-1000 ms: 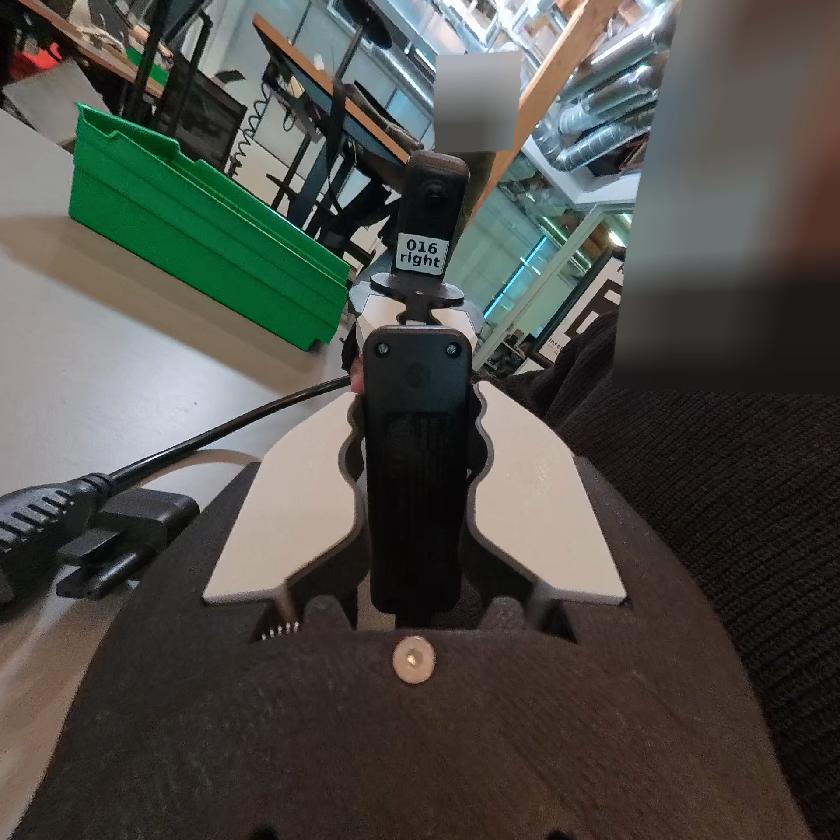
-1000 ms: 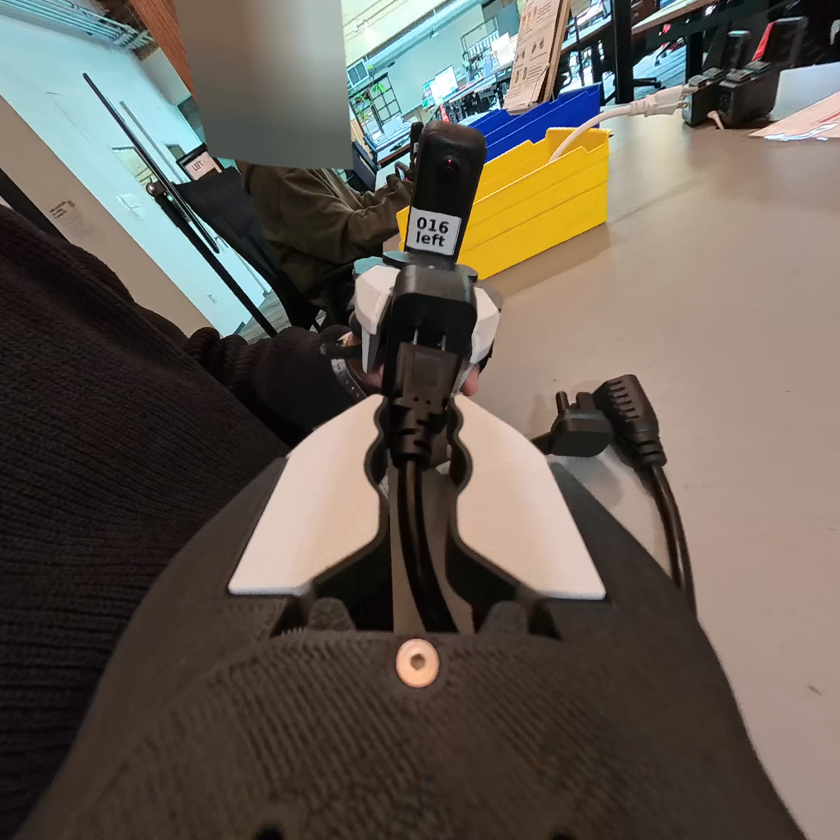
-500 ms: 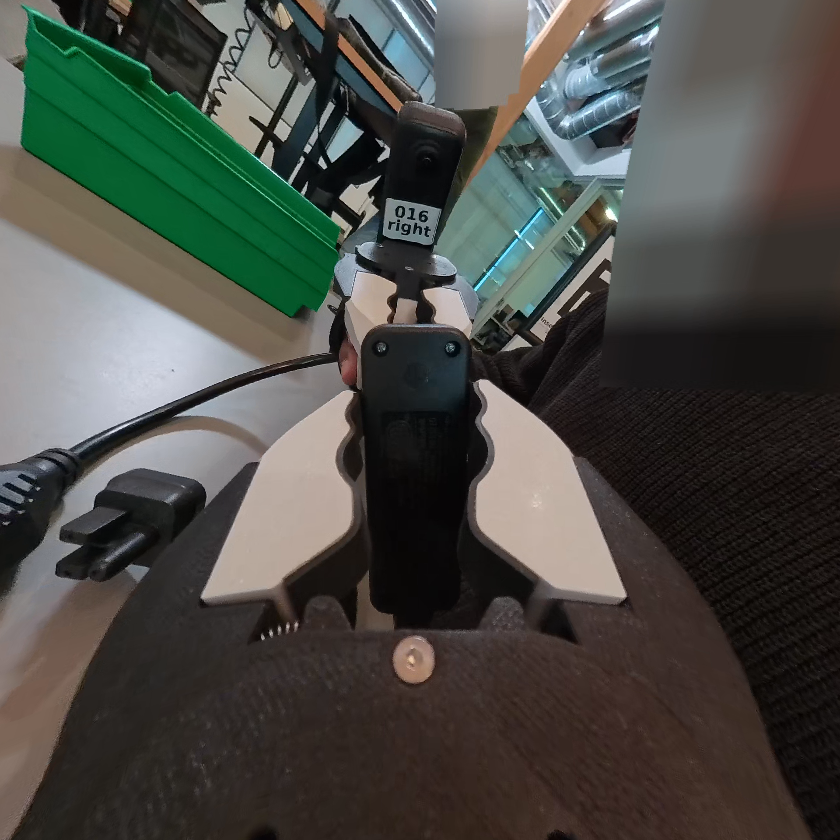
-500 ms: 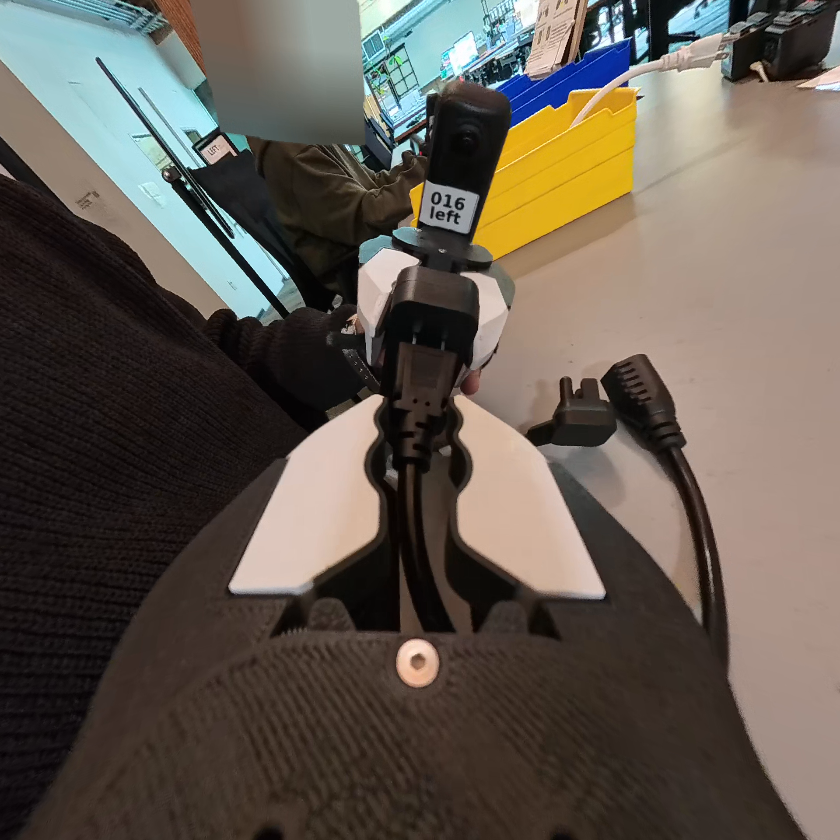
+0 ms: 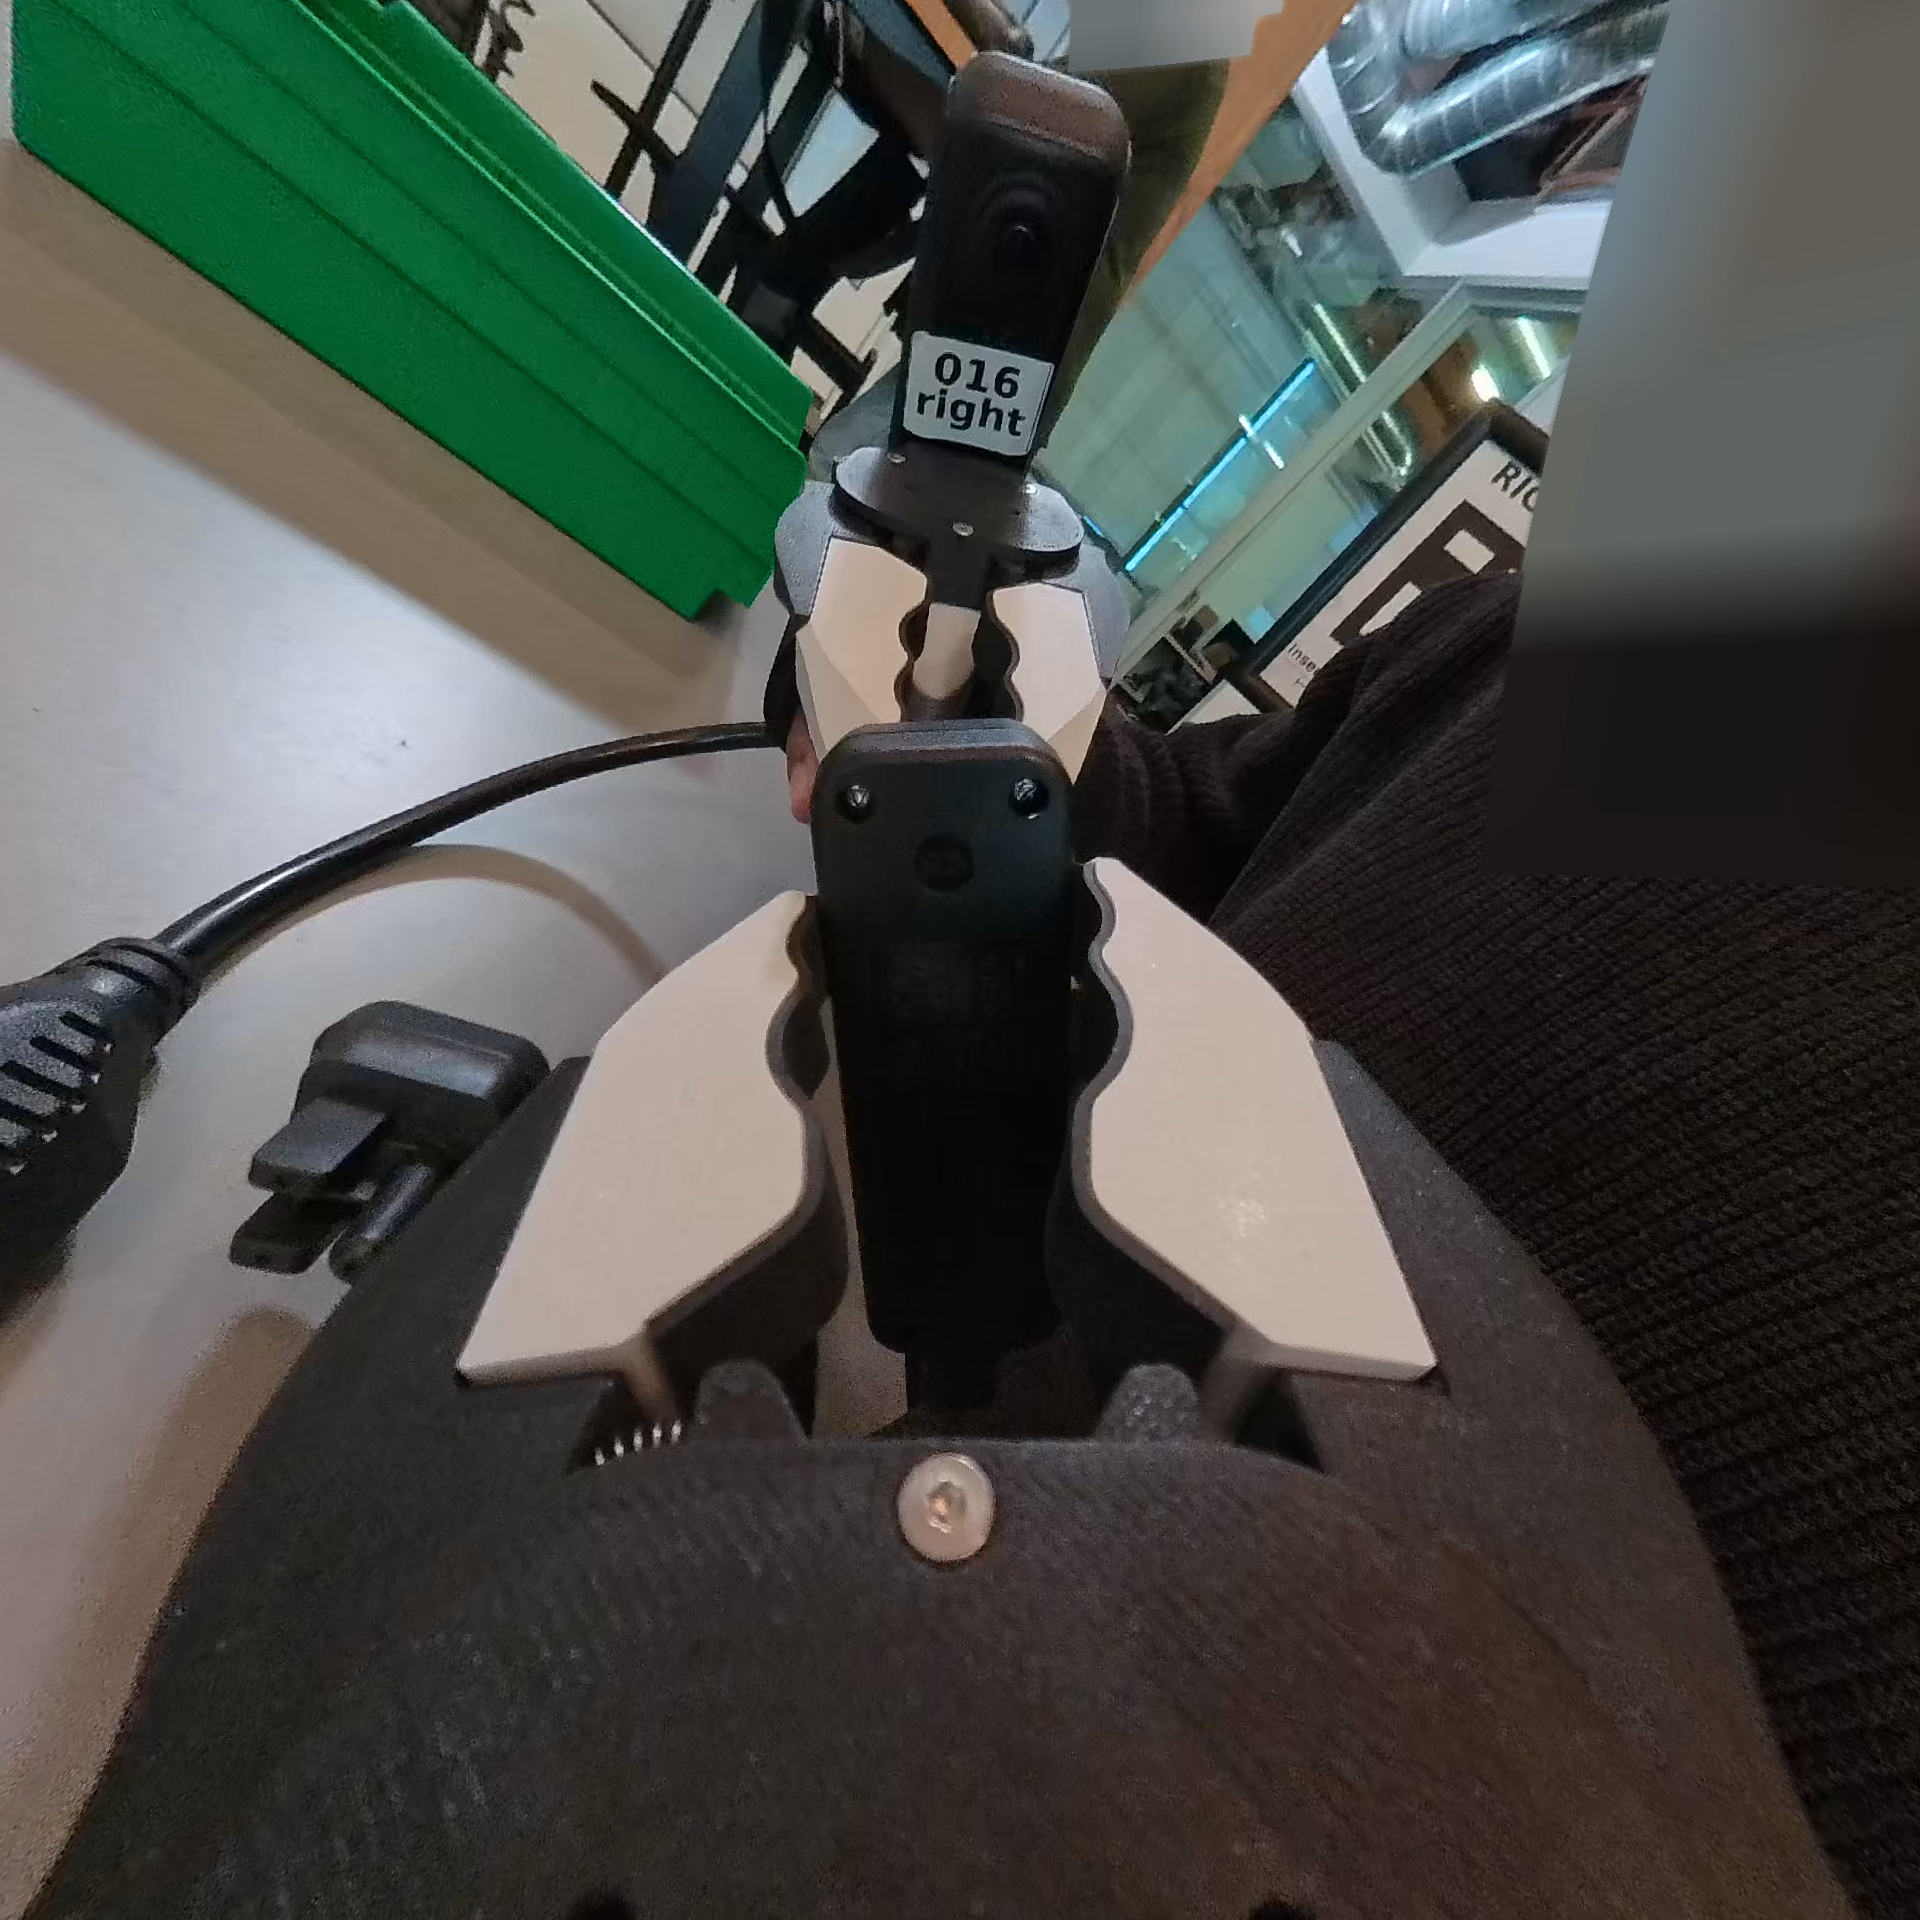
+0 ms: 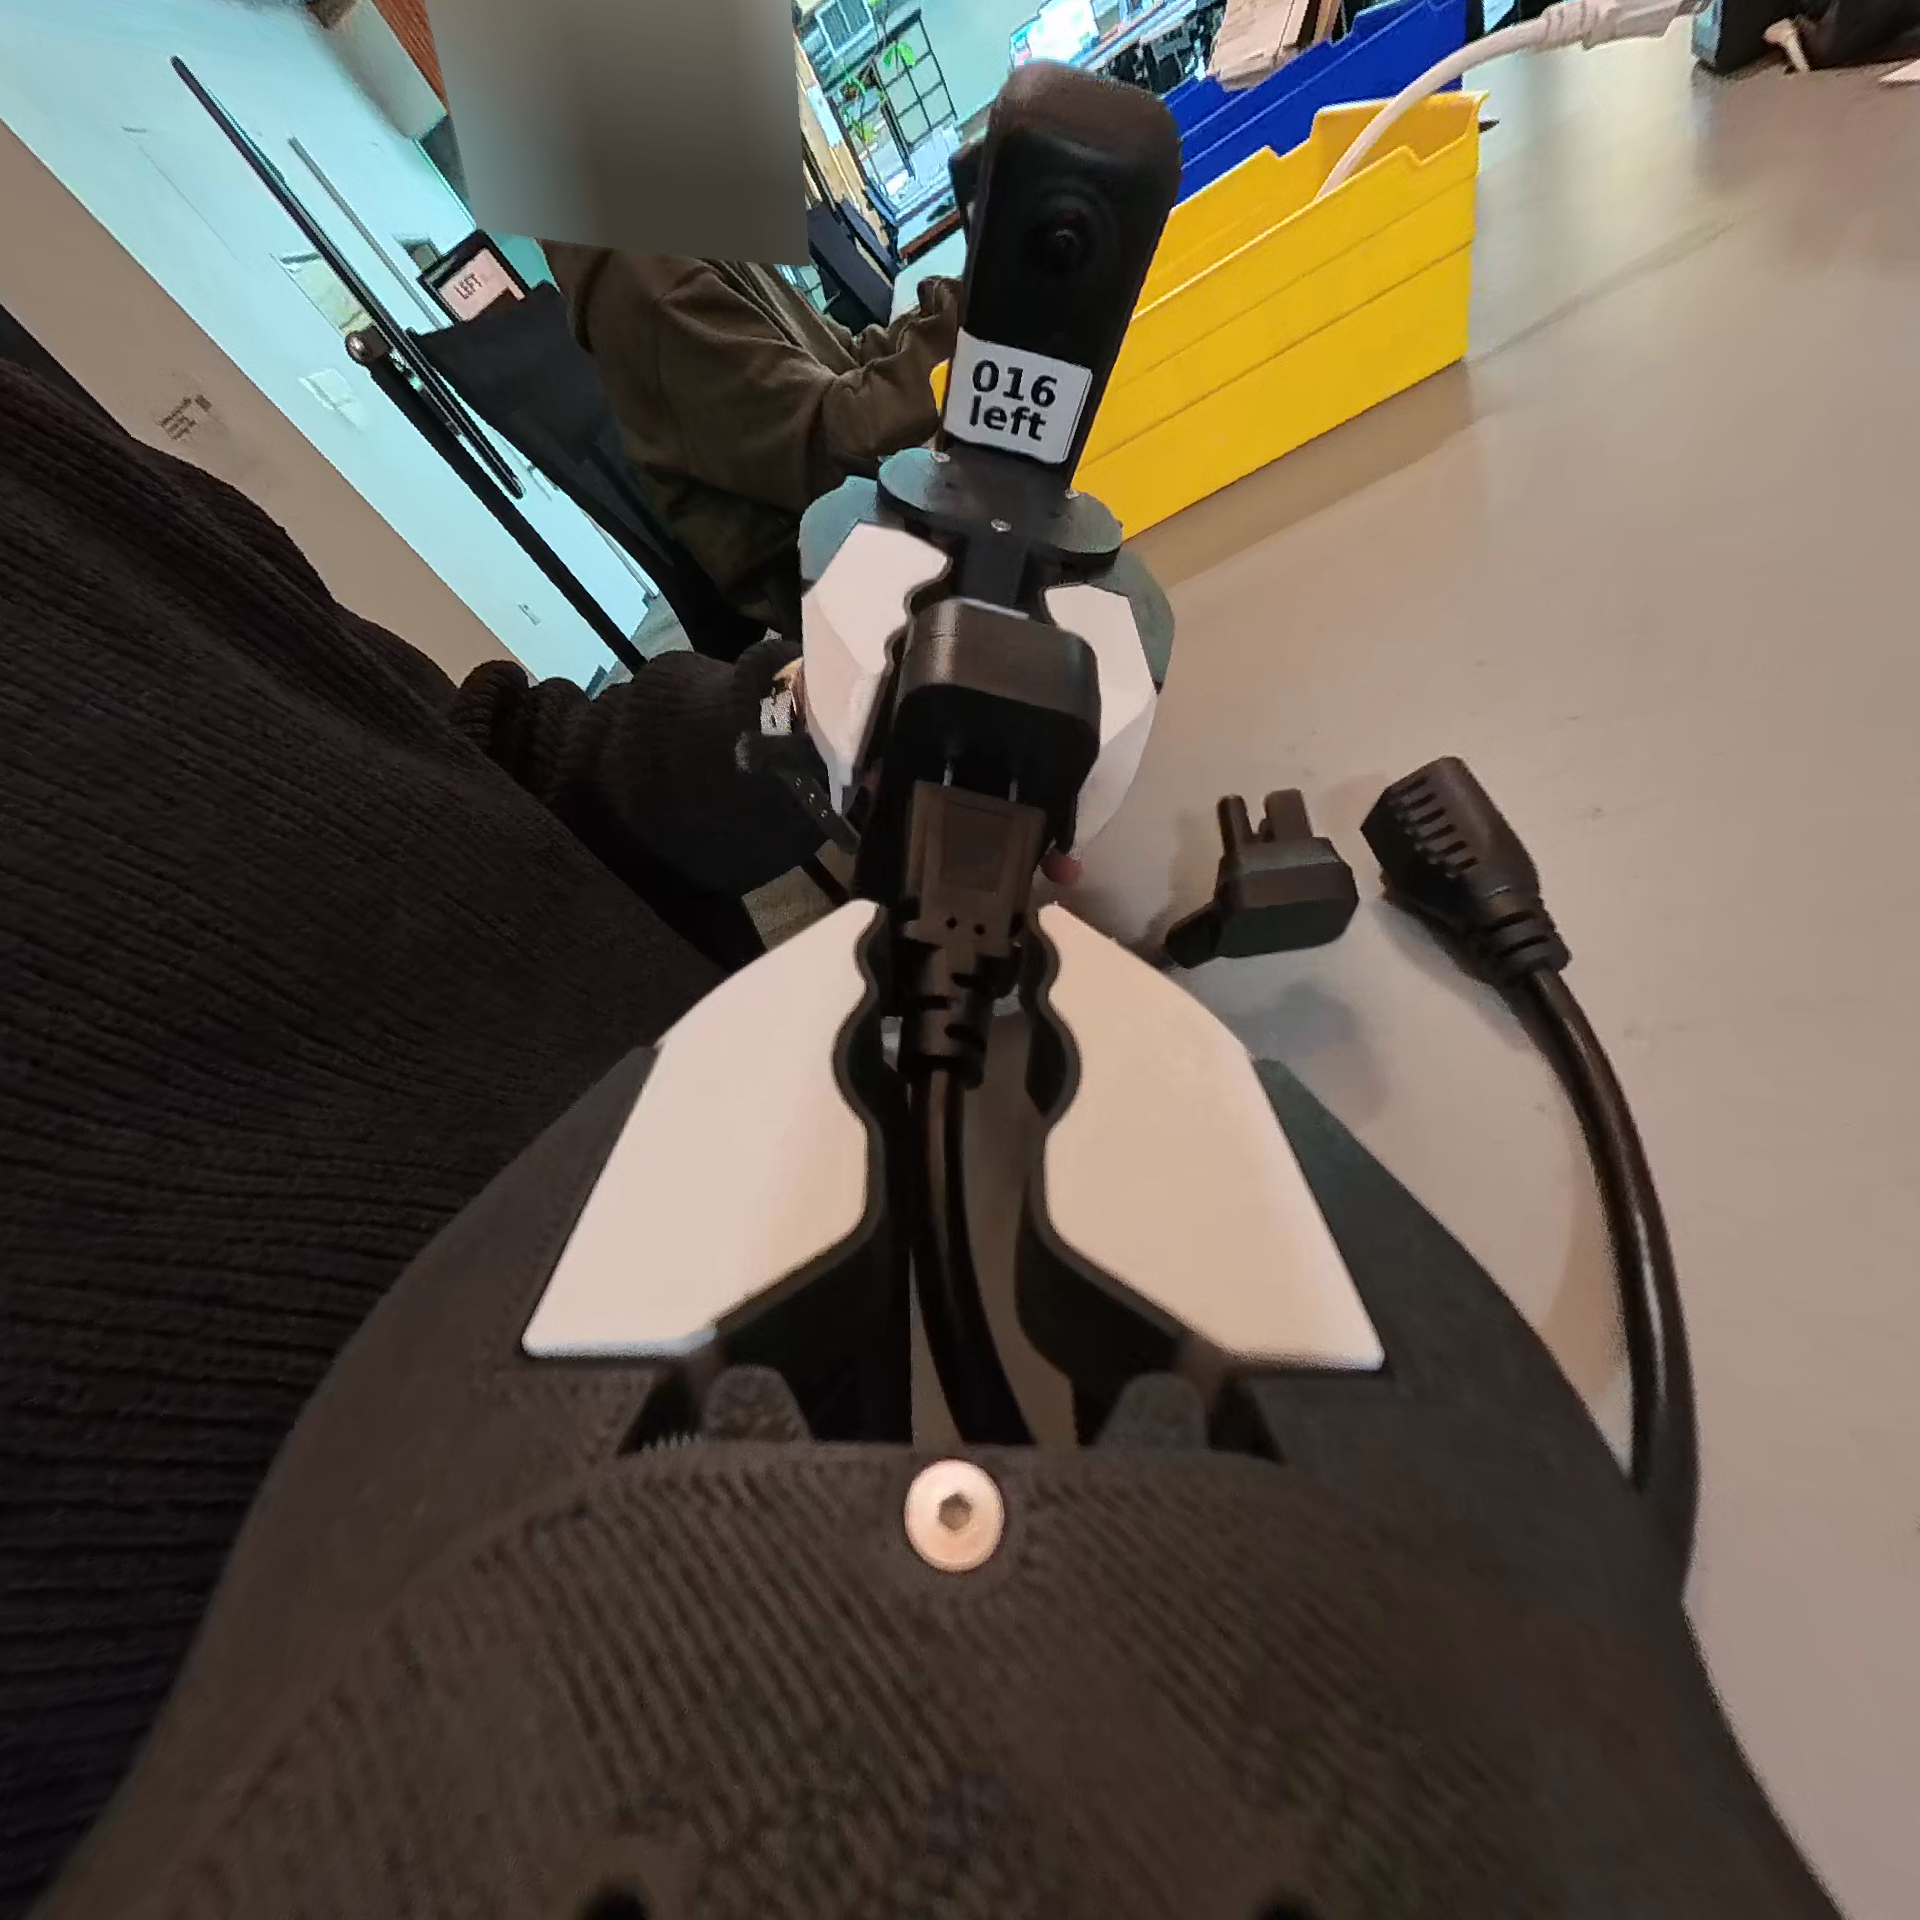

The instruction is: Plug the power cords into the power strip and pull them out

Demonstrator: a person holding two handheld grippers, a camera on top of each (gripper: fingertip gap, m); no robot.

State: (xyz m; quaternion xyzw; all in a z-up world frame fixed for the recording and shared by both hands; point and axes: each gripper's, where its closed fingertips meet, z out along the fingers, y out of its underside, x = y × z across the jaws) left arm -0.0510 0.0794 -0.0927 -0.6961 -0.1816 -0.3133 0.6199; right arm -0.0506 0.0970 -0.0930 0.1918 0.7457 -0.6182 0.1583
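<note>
In the left wrist view my left gripper (image 5: 943, 904) is shut on a black power strip (image 5: 940, 1039), held in the air with its screwed back facing the camera. My right gripper (image 5: 951, 665) faces it from the far end. In the right wrist view my right gripper (image 6: 956, 925) is shut on a black plug (image 6: 966, 862) whose cord runs back between the fingers. The plug's prongs sit partly in the end of the power strip (image 6: 987, 686), with a little metal showing. The left gripper's white fingers (image 6: 852, 644) hold the strip behind.
A loose angled black plug (image 5: 395, 1101) (image 6: 1268, 883) and a black cord connector (image 5: 62, 1060) (image 6: 1455, 842) lie on the grey table (image 6: 1662, 623). A green bin (image 5: 416, 281) stands at one end, and a yellow bin (image 6: 1299, 291) and a blue bin (image 6: 1330, 73) at the other. A seated person (image 6: 727, 395) is behind.
The two grippers have come closer together, so each looks larger in the other's view. The plug has moved up to the strip's end. Both grips are unchanged.
</note>
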